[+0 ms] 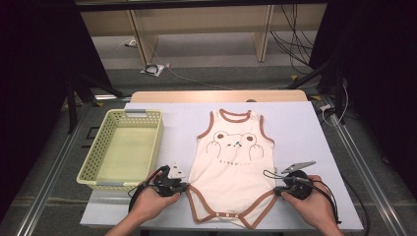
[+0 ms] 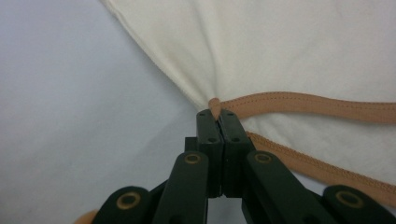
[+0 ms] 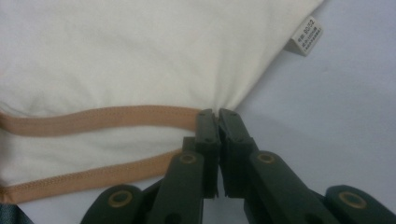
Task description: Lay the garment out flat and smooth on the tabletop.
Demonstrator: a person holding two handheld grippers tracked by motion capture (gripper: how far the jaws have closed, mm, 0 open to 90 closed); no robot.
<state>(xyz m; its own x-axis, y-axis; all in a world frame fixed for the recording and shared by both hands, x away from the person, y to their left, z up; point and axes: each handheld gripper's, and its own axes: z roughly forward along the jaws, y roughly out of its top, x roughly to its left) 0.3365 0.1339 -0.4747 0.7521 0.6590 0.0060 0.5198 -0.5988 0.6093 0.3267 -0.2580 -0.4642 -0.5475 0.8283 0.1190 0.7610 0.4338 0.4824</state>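
High view has both pinching: left gripper (image 1: 184, 187) and right gripper (image 1: 278, 189) each clamp a hip corner of the onesie (image 1: 231, 162), which stretches straight away between them, neck farthest.

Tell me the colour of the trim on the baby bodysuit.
Tan-brown trim on the cream bodysuit; clearest in the left gripper view.

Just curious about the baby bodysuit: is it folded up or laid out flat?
Laid out flat. The bodysuit lies spread face up on the table, bear print showing, each side corner pinched by the left gripper and right gripper.
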